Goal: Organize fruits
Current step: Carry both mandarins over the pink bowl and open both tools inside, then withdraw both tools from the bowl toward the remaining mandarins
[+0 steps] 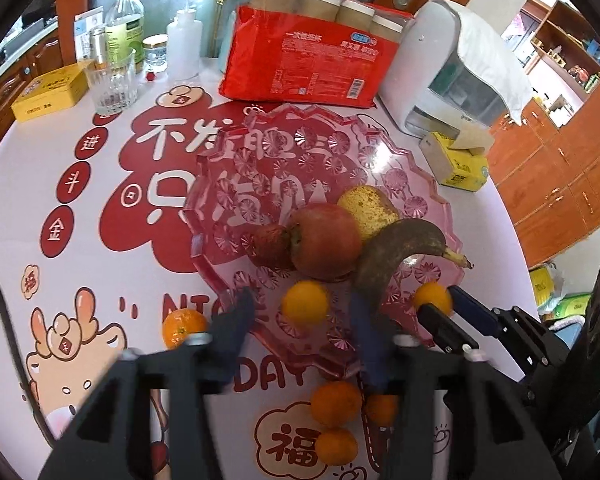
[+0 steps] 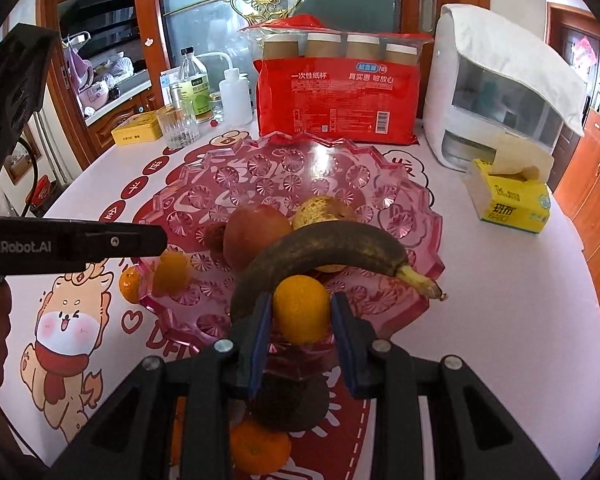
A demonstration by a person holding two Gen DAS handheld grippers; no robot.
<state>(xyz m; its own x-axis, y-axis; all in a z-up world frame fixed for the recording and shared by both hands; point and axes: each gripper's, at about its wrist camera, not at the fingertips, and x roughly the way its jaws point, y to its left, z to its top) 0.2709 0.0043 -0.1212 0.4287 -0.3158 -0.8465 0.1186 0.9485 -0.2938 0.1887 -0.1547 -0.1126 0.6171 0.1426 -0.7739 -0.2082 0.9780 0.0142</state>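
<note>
setting small orange tangerines into the scalloped pink glass fruit tray [image 2: 384,148] is the step in hand. the right gripper [image 2: 302,314] holds 1 tangerine [image 2: 302,308] clamped between its blue pads, low over the tray's near part, just in front of the dark overripe banana [image 2: 320,254]. the left gripper [image 1: 300,308] stands part open, its pads off the tangerine [image 1: 305,304] that sits between them on the tray, so that fruit looks released. to do it well, i judge the right one should lower until the fruit touches glass, then part the pads slowly, since round fruit rolls. the tray's near rim is close behind, and the banana, red apple [image 2: 256,234] and yellow pear [image 2: 320,210] crowd the middle; the far half of the tray is bare. more tangerines [image 1: 335,404] wait on the table near the rim.
</note>
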